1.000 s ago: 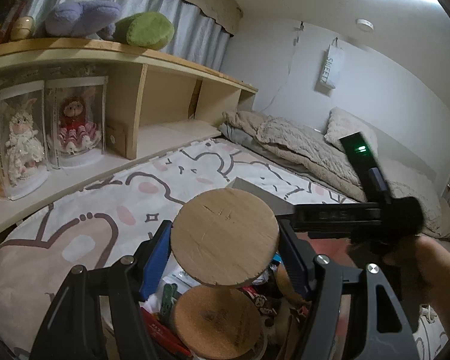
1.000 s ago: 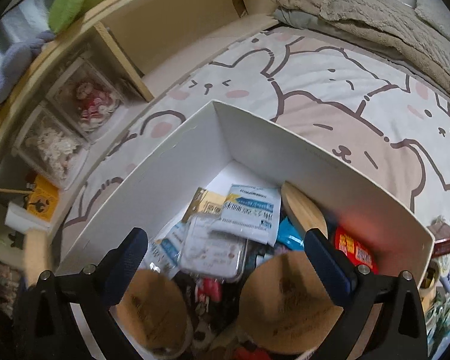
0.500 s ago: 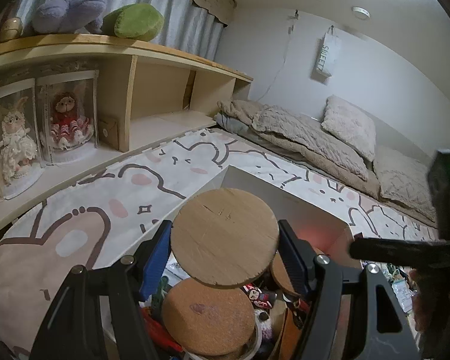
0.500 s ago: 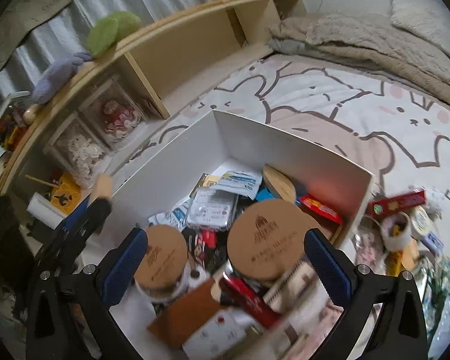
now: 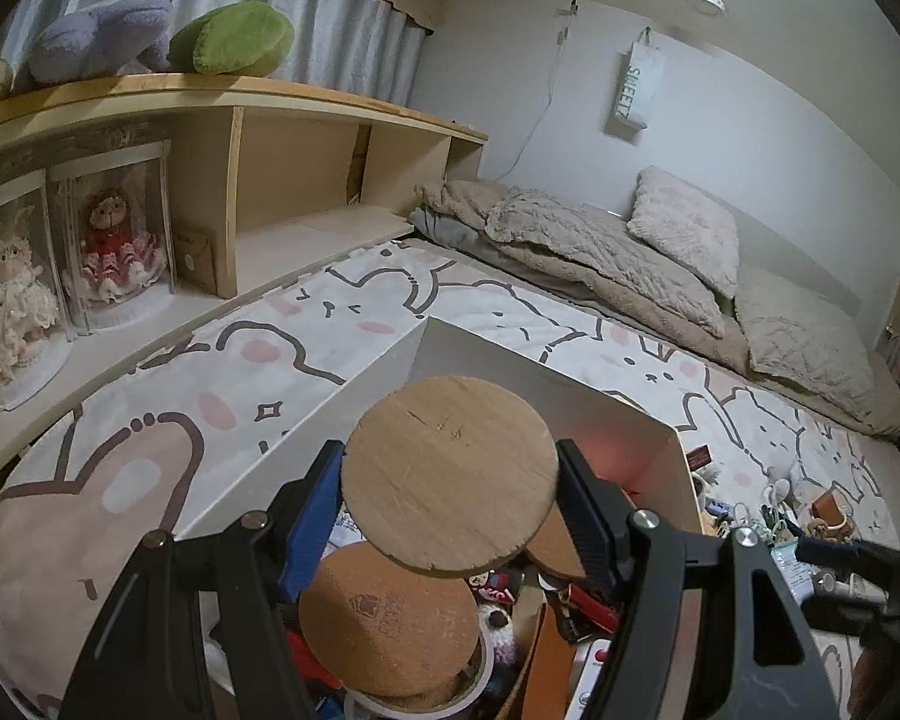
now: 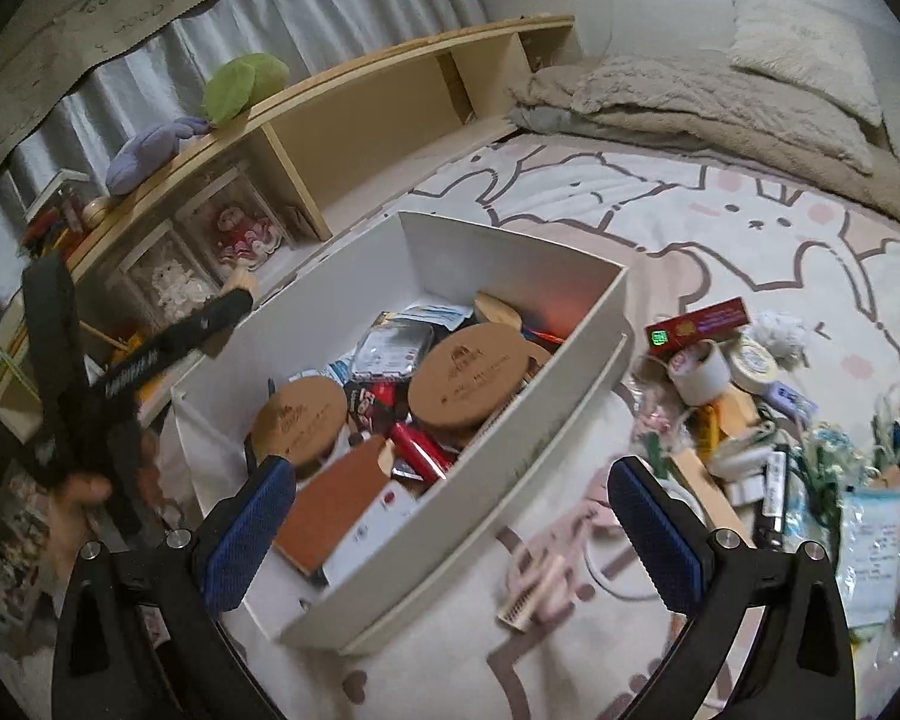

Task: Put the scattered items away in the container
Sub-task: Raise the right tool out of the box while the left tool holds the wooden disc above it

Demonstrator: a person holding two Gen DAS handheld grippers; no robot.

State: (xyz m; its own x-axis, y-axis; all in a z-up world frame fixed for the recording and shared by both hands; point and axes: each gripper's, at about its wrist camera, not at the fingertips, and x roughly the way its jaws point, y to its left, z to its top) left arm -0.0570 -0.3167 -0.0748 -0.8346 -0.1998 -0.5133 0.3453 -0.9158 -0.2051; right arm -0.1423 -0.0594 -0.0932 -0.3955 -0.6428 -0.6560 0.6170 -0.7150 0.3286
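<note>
My left gripper is shut on a round wooden coaster, held by its edges above the white box. Below it in the box lie a cork coaster and mixed small items. In the right wrist view my right gripper is open and empty, over the near right wall of the white box. The box holds two cork coasters, packets and a brown notebook. Scattered items lie on the rug to its right. The left gripper shows at the far left, held by a hand.
A wooden shelf with boxed dolls and plush toys runs along the left. Bedding and pillows lie at the back. A red box, tape rolls, a comb and packets crowd the rug on the right.
The right gripper has drawn back and swung right, from over the box's inside to its near right wall; the scattered pile has come into view. The left gripper kept hold of the wooden coaster.
</note>
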